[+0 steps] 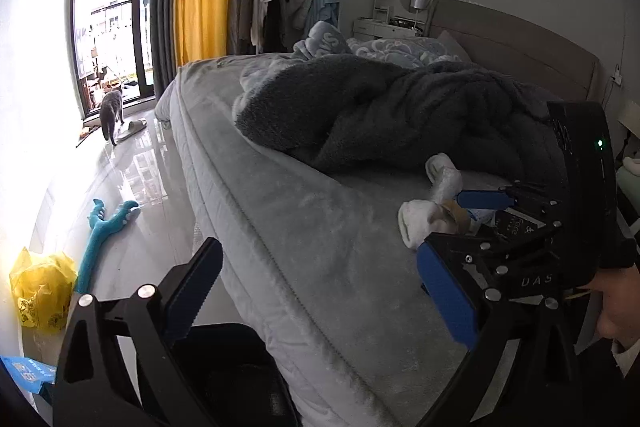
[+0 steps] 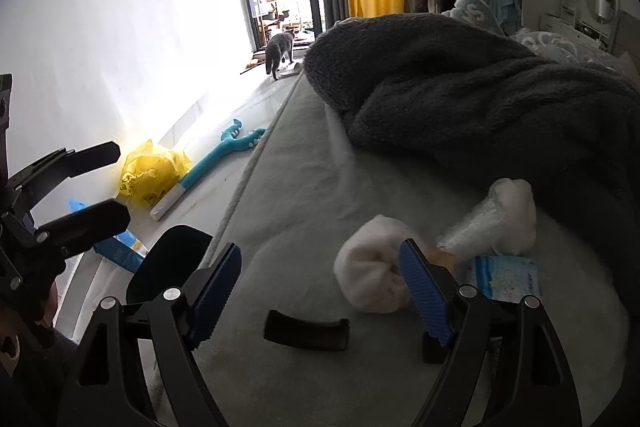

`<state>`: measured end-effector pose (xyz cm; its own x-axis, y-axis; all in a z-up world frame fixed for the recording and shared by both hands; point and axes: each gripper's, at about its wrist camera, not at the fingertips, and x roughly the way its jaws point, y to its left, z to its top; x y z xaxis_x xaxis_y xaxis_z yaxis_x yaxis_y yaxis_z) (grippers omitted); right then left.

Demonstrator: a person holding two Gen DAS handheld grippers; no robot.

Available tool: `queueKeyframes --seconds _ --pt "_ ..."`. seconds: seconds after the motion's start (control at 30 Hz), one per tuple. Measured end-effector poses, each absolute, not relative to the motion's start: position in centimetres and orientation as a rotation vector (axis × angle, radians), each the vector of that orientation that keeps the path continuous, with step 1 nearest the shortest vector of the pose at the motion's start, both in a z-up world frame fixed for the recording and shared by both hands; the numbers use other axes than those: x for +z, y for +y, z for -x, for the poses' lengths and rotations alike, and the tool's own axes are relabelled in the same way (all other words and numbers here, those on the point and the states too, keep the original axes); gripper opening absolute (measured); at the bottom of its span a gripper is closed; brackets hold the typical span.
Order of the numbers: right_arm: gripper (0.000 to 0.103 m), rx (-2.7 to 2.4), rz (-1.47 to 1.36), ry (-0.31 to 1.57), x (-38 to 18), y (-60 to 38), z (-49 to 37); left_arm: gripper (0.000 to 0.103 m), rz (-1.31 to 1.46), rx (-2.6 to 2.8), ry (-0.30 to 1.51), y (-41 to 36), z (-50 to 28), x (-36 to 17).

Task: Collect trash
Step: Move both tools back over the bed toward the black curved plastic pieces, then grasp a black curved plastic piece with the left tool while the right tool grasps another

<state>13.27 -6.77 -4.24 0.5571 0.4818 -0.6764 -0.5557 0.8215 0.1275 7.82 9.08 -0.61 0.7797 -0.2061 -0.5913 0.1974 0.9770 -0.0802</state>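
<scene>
Lying on the grey bed at the lower right of the right wrist view, the trash is a small heap: a white wad, a clear crinkled wrapper and a blue-printed packet. The right gripper has its fingers wide apart with nothing between them; the right-hand finger overlaps the wad, though contact cannot be told. At the left edge, the left gripper hangs beside the bed with fingers apart and empty, in front of a yellow bag on the floor.
</scene>
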Motion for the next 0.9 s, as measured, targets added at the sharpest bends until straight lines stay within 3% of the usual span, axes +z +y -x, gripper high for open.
queueKeyframes --seconds 0.9 --pt "0.08 0.565 0.045 0.902 -8.9 -13.3 -14.1 0.096 0.0 -0.395 0.774 1.4 -10.4 -5.4"
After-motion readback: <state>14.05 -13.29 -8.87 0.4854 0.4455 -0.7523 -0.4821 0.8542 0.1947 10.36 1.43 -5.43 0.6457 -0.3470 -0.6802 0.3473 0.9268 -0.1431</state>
